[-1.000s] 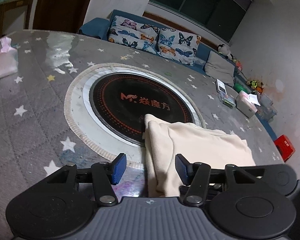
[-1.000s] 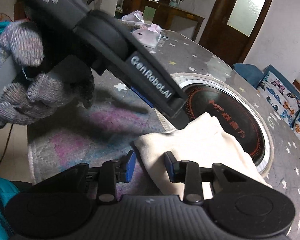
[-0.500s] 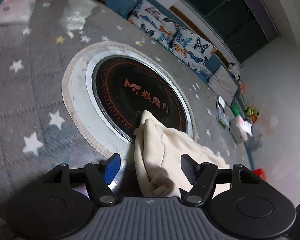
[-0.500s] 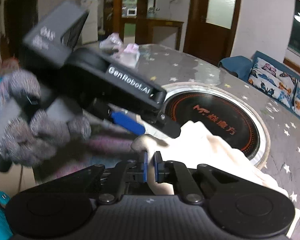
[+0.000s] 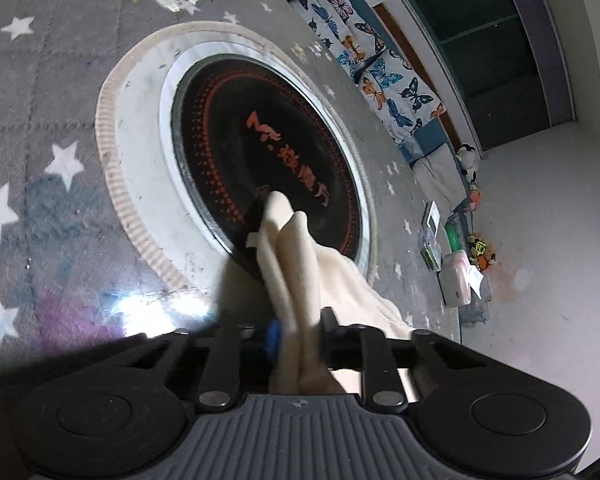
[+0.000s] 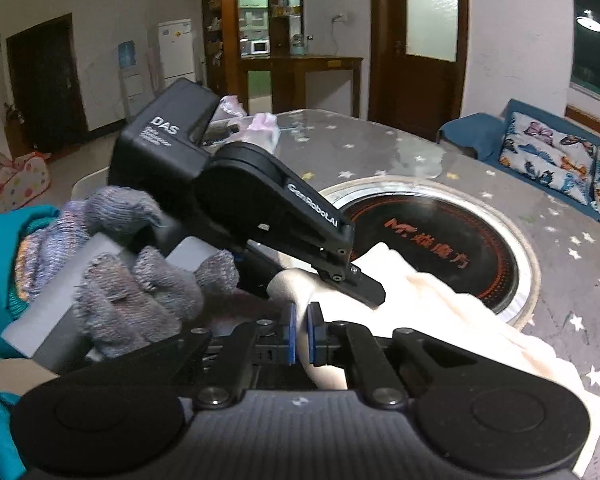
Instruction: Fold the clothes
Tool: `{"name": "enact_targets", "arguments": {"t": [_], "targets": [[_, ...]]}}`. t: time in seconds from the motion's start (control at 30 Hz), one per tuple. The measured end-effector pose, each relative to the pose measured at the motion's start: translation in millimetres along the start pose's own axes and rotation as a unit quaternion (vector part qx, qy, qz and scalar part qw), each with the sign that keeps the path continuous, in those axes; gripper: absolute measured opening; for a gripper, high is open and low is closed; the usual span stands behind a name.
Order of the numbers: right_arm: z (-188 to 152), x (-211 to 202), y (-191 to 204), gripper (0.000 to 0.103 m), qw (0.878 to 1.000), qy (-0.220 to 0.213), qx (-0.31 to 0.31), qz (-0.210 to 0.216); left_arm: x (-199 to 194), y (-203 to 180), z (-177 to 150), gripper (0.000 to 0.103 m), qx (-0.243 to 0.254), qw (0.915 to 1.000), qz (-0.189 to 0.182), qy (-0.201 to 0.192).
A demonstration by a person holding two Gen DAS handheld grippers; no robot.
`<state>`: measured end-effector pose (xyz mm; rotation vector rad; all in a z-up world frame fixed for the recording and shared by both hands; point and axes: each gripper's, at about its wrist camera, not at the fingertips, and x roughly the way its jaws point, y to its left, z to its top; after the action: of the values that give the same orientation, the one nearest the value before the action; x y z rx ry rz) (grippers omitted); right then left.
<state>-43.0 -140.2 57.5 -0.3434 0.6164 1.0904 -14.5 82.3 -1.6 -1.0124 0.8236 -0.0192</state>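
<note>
Since the table (image 6: 400, 148) is glossy under its star-print cover, expect the cloth to slide easily once it's dragged. Round black cooktop (image 5: 268, 160) sits sunk in the middle; the far end of the cream garment (image 5: 300, 248) lies over its near edge, the rest trails back toward the person on the near side.

Handling, my read: garment is light, soft and floppy, no stiffness at all. It sags and bunches wherever it's unsupported, so a one-point hold just gives a rope. Best hold is at an edge or corner, two points well apart, pulled taut before laying over. Thick folds may slip out of a shallow pinch.

Left tongs (image 5: 298, 334): jaws closing on a bunched ridge of the garment, cloth plainly between them and rising out in two folds. Looks gripped.

Right tongs (image 6: 302, 334): blue pads clenched nearly together at the near edge of the garment (image 6: 412, 292). Cloth sits right at and behind the pads; the layer caught between them is thin, if caught at all.

View differences:
- Right wrist view shows the left tongs from outside, the gloved hand (image 6: 132, 276) holding them, and how near the two tongs are.
- Left wrist view shows the cloth's far tip on the cooktop and the folds inside its own jaws; no right tongs in it.
</note>
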Motion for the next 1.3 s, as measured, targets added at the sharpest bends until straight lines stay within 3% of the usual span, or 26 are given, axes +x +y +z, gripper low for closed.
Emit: {"name": "enact_targets", "arguments": {"t": [0.2, 0.33, 0.43, 0.6, 0.8, 0.97, 1.07, 1.3], "targets": [[-8, -17, -25, 0.009, 0.998, -0.013, 0.046, -0.031, 1, 2, -2, 0.017, 0.013, 0.9998, 0.013, -0.002], [-25, -30, -63, 0.012, 0.991, -0.002, 0.093, -0.093, 1, -1, -4, 0.017, 0.024, 0.9995, 0.019, -0.005], [-40, -39, -91, 0.016, 0.981, 0.007, 0.133, -0.139, 1, -2, -5, 0.017, 0.029, 0.9993, 0.022, -0.007], [-72, -55, -139, 0.027, 0.954, 0.008, 0.213, -0.208, 1, -4, -7, 0.017, 0.038, 0.9988, 0.029, -0.010], [-98, -62, -171, 0.035, 0.935, -0.002, 0.283, -0.216, 2, -8, -8, 0.017, 0.050, 0.9979, 0.038, -0.015], [-104, -57, -175, 0.034, 0.929, -0.019, 0.312, -0.200, 2, -14, -10, 0.017, 0.067, 0.9964, 0.046, -0.021], [-102, -55, -174, 0.012, 0.929, -0.024, 0.318, -0.188, 0, -22, -11, 0.016, 0.086, 0.9948, 0.046, -0.029], [-93, -77, -165, 0.009, 0.931, -0.057, 0.303, -0.196, -9, -59, -13, 0.015, 0.147, 0.9877, 0.025, -0.046]]}}
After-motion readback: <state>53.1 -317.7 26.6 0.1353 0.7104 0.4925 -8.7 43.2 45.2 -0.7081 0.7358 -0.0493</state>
